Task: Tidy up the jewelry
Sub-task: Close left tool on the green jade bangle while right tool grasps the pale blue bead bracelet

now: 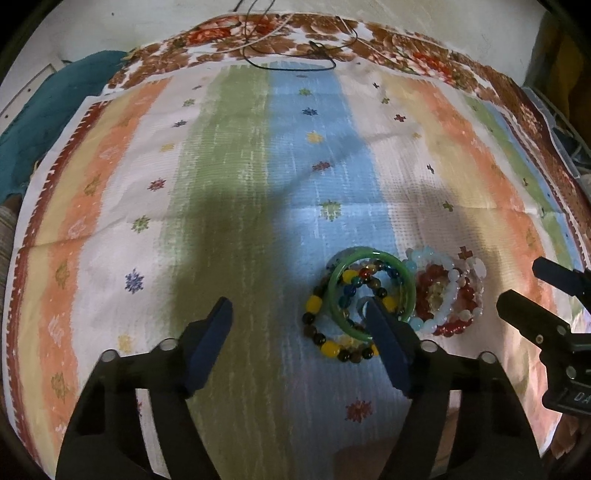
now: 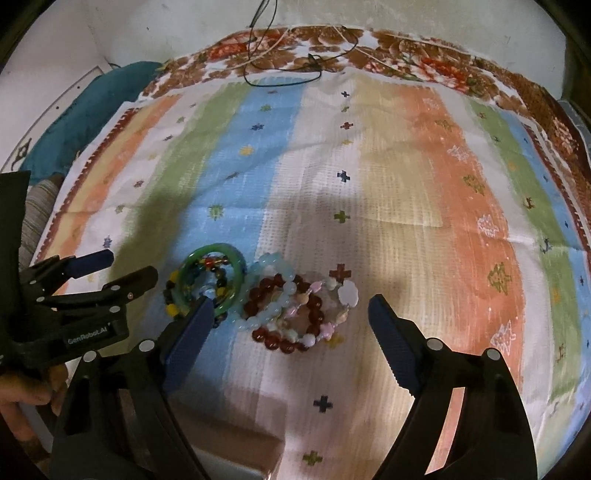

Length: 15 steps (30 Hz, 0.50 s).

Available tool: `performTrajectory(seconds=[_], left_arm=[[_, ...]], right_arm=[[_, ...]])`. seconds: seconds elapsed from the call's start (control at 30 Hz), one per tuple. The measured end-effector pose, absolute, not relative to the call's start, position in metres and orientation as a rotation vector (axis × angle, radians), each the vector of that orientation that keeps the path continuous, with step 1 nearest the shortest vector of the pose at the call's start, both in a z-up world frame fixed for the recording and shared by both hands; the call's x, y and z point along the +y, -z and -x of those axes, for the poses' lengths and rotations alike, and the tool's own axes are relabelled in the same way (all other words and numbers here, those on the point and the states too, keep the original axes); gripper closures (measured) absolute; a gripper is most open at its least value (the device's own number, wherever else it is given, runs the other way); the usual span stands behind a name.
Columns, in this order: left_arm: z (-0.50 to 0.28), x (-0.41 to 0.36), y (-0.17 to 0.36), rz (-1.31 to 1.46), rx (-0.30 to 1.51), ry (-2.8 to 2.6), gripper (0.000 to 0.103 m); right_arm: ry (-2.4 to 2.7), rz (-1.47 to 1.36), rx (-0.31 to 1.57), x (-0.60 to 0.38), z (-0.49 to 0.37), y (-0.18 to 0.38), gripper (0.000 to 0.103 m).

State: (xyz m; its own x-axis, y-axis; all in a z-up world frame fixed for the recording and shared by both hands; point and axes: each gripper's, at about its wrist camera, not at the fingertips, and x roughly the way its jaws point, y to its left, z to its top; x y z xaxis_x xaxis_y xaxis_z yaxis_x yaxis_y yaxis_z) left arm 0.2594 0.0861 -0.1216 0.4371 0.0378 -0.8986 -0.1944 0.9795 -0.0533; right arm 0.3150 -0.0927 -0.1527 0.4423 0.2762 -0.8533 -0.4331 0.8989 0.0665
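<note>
Green bangle (image 1: pixel 371 291) lay on multicoloured bead bracelets (image 1: pixel 340 332), just beside the red-and-white bracelet pile (image 2: pixel 295 314), on the striped cloth (image 1: pixel 240 184). My left gripper (image 1: pixel 299 314) and right gripper (image 2: pixel 291 306) hovered, fingers spread, empty. Judged step: sorting piles; next, pinch one bracelet.

Setting I am working in reads as a home: striped cloth (image 1: pixel 229 192) with small woven motifs spread over a floral-print sheet (image 1: pixel 406 51), teal fabric (image 1: pixel 48 122) bunched at one edge, plain whitish wall (image 2: pixel 166 26) behind, loose cord (image 2: pixel 284 70).
</note>
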Motion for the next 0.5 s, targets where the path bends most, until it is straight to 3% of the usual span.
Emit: performTrajectory(seconds=[0.07, 0.13, 0.5], left_arm=[[-0.264, 0.085, 0.127, 0.161, 1.127, -0.135, 0.043], [-0.267, 0.085, 0.131, 0.163, 1.136, -0.128, 0.043], [-0.283, 0.082, 0.147, 0.145, 1.162, -0.098, 0.054]], right_arm=[[-0.444, 0.169, 1.033, -0.091, -0.321, 0.157, 0.021], [-0.442, 0.176, 1.043, -0.089, -0.326, 0.161, 0.029], [-0.443, 0.199, 1.072, -0.082, -0.341, 0.177, 0.039]])
